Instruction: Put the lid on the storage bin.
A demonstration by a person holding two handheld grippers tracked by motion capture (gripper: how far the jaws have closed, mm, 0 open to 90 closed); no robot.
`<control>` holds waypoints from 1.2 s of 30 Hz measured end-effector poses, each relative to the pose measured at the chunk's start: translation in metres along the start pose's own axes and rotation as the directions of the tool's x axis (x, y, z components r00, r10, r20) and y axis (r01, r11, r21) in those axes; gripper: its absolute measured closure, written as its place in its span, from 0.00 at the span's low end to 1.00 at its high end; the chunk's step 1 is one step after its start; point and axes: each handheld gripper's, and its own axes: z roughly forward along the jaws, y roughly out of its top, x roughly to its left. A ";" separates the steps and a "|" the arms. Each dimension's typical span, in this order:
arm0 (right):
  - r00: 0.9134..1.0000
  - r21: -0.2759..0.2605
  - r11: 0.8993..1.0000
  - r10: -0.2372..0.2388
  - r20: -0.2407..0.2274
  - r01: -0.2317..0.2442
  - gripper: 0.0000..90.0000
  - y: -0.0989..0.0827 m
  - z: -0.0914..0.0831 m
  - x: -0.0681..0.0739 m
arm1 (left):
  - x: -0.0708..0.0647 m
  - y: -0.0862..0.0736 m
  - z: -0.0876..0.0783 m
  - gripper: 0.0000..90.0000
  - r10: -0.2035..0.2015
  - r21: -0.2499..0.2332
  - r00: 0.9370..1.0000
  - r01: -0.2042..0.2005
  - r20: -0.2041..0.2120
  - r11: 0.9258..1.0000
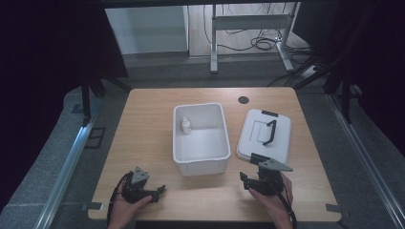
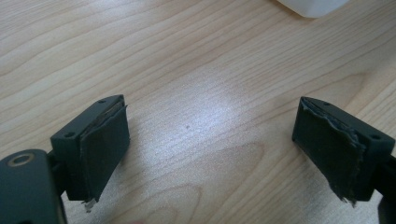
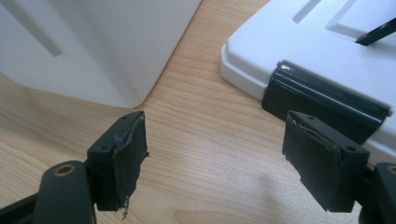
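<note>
A white open bin point(image 1: 199, 162) stands mid-table with a small white bottle point(image 1: 186, 125) inside at its far left corner. Its white lid point(image 1: 282, 143), with a black handle point(image 1: 270, 132) and black clips, lies flat to the right. My left gripper point(image 1: 160, 192) rests at the front left of the table, open, with bare wood between its pads point(image 2: 100, 149). My right gripper point(image 1: 248, 169) sits in front of the lid's near edge, open and empty. In the right gripper view the bin's wall point(image 3: 116, 42) is at left and the lid point(image 3: 299, 51) with its near clip point(image 3: 322, 105) at right.
The wooden table point(image 1: 143, 143) has a black round grommet point(image 1: 243, 100) near its far edge. Beyond it are a grey floor, a metal desk frame point(image 1: 248, 28) and cables. Dark curtains hang on both sides.
</note>
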 end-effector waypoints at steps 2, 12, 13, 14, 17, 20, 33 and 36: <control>1.000 0.003 1.000 0.001 -0.001 -0.001 0.24 0.000 0.000 0.000 | 0.000 0.000 0.000 0.12 0.000 0.001 1.000 0.000 0.000 1.000; 1.000 0.013 1.000 0.019 0.003 -0.019 0.27 0.001 -0.003 -0.001 | 0.000 0.001 0.001 0.12 0.001 0.000 1.000 -0.001 0.000 1.000; 1.000 0.013 1.000 0.019 0.003 -0.019 0.27 0.001 -0.003 -0.001 | 0.000 0.001 0.001 0.12 0.001 0.000 1.000 -0.001 0.000 1.000; 1.000 0.021 0.999 0.025 -0.001 -0.025 0.28 0.001 -0.003 -0.002 | 0.000 0.001 0.001 0.12 0.002 0.000 1.000 -0.002 -0.001 1.000; 0.999 0.022 0.999 0.032 -0.008 -0.032 0.34 0.004 -0.006 -0.003 | 0.000 0.001 0.001 0.12 0.000 0.000 1.000 0.000 -0.002 1.000; 0.998 0.017 0.998 0.057 -0.019 -0.056 0.38 0.011 -0.010 -0.008 | 0.000 0.001 0.001 0.12 0.000 0.000 1.000 0.000 -0.002 1.000; 0.974 0.070 0.972 0.226 -0.018 -0.225 0.37 0.051 -0.020 -0.046 | 0.000 0.001 0.001 0.12 0.000 0.000 1.000 0.000 -0.001 1.000; 0.972 0.067 0.970 0.235 -0.011 -0.233 0.37 0.058 -0.023 -0.049 | 0.000 0.001 0.001 0.12 0.000 0.000 1.000 0.000 -0.001 1.000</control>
